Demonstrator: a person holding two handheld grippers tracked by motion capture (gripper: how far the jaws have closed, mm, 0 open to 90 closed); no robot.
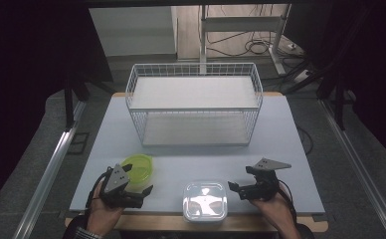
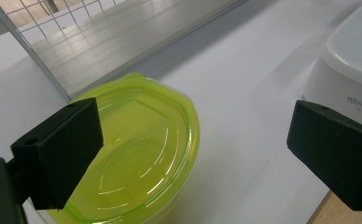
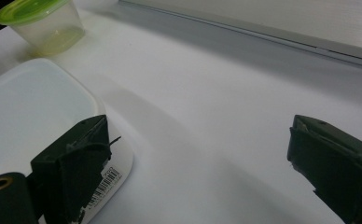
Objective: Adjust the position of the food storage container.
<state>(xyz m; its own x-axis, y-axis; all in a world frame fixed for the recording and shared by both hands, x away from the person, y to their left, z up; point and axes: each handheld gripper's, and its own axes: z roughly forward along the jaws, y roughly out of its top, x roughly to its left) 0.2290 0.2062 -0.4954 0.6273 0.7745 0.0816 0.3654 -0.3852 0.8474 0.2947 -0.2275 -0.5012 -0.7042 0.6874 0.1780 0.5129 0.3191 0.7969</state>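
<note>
- Left gripper (image 1: 140, 183): jaws spread wide, gripping nothing, poised just over green-lidded tub (image 2: 137, 149).
- Right gripper (image 1: 241, 180): jaws wide apart, empty, just beside white box (image 1: 205, 200).

A white wire rack (image 1: 194, 102) with two shelves stands on the pale bench (image 1: 285, 149). Behind the rack, cables (image 1: 253, 47) lie on the floor beside a metal stand (image 1: 202, 37).

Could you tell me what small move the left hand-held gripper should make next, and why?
Probably ease the left hand-held gripper forward and down over the green tub. Its jaws stand open with nothing between them, one jaw already over the tub's lid, and the tub sits free on the table in front of the wire rack.
</note>
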